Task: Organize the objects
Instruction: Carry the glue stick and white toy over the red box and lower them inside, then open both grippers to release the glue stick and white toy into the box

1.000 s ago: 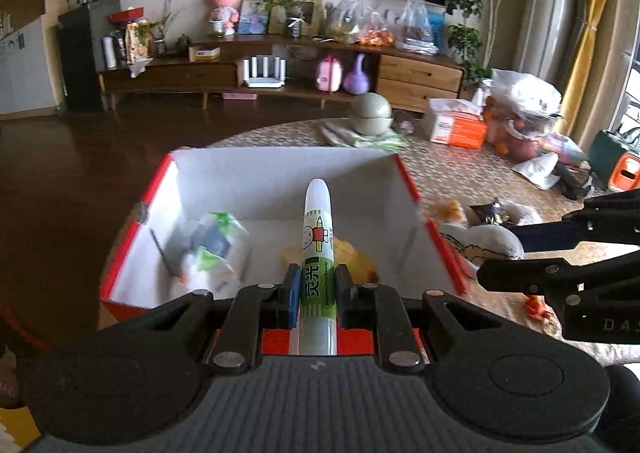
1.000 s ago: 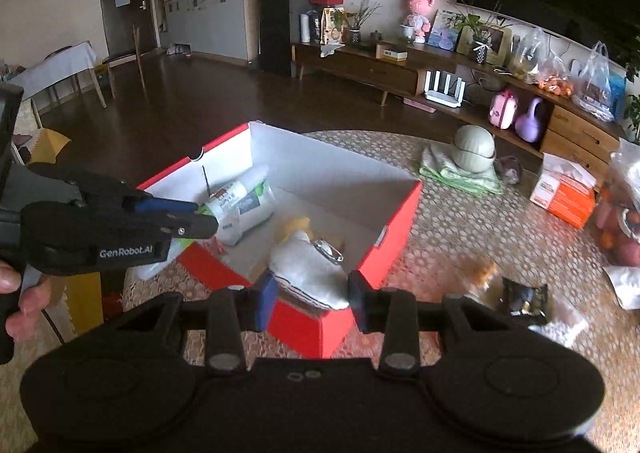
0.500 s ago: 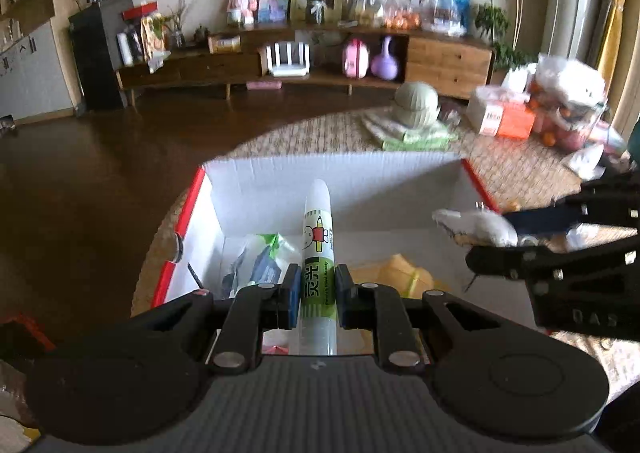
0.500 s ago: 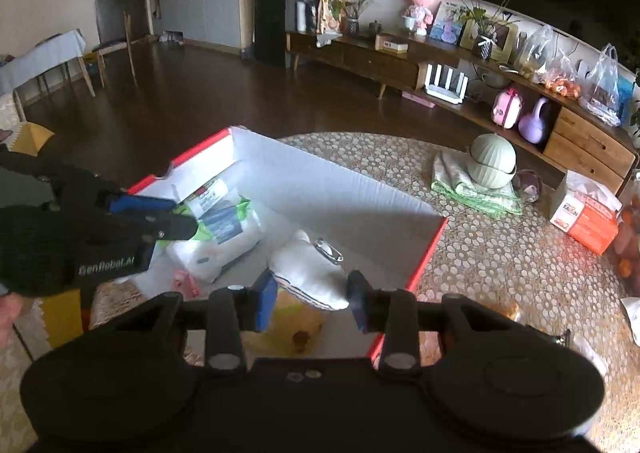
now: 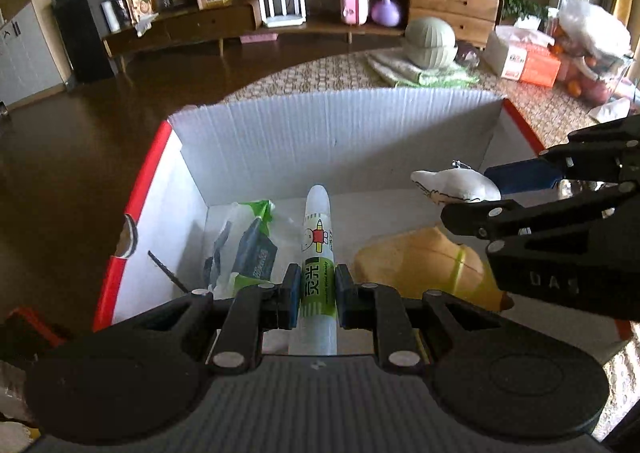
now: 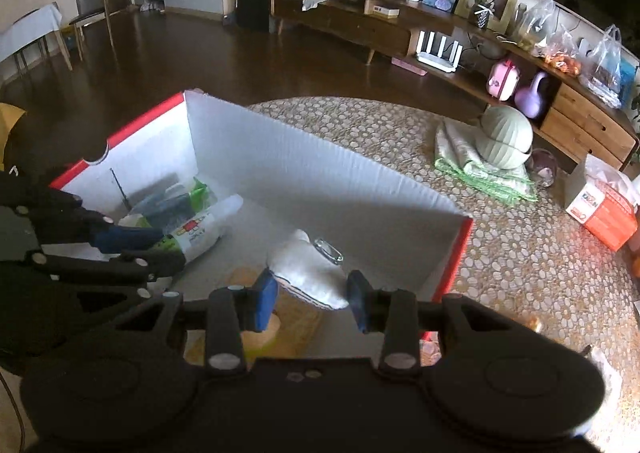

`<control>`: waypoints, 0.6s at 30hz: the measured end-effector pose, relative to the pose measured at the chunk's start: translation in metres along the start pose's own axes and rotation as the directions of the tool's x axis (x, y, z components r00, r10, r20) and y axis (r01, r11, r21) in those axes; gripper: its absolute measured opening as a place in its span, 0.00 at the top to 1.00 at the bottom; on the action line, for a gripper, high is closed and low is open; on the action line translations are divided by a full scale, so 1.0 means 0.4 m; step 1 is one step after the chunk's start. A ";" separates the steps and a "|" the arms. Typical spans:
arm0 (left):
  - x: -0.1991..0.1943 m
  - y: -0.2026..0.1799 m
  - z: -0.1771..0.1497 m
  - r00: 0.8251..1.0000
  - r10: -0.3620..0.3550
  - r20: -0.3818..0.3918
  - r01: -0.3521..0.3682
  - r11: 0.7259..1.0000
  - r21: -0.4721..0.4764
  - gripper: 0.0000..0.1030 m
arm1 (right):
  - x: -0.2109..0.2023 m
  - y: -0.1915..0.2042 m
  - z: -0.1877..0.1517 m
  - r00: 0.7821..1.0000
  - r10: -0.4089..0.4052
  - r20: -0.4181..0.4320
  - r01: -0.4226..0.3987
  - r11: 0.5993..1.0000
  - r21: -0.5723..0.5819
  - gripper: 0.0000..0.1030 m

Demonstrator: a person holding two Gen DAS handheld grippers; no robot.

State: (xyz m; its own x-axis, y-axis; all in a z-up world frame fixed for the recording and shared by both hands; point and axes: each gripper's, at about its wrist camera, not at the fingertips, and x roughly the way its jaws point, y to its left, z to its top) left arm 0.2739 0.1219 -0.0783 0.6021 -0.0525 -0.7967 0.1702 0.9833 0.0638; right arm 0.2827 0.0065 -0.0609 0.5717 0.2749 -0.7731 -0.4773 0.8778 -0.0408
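Two items hung over the red-edged white cardboard box [image 5: 336, 133]; the left gripper [image 5: 316, 295] clamped a white-and-green glue tube [image 5: 318, 249]; the right gripper [image 6: 312, 299] pinched a white plush toy [image 6: 310, 273]; releasing both, I judged, came next, onto a yellow plush [image 5: 416, 261] and green packet [image 5: 248, 253].

Your box [image 5: 332, 137] sits on the bench [image 6: 520, 253]; inside it, the wipes packet [image 5: 248, 253] lies left of the pouch [image 5: 416, 265].

Both views are being lit by daylight from the right; straight lines are being bowed at fisheye edges; shadows are being kept soft.
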 end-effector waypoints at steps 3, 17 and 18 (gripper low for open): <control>0.023 0.003 0.002 1.000 0.002 -0.032 -0.002 1.000 0.000 0.84 | 0.015 0.005 0.000 1.000 -0.004 -0.012 0.004 1.000 0.001 0.64; 0.059 0.006 0.001 0.996 0.007 -0.088 -0.007 1.000 0.011 0.84 | 0.035 0.000 0.009 0.999 0.006 -0.034 -0.005 1.000 0.020 0.60; 0.056 0.004 0.001 0.997 0.014 -0.081 -0.013 1.000 0.014 0.84 | 0.034 -0.002 0.009 0.999 0.007 -0.033 -0.007 1.000 0.022 0.57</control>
State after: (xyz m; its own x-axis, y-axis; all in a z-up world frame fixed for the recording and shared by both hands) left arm 0.2881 0.1224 -0.0955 0.5396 -0.0241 -0.8416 0.1732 0.9814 0.0829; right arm 0.2932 0.0111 -0.0690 0.5459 0.2683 -0.7937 -0.4664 0.8843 -0.0218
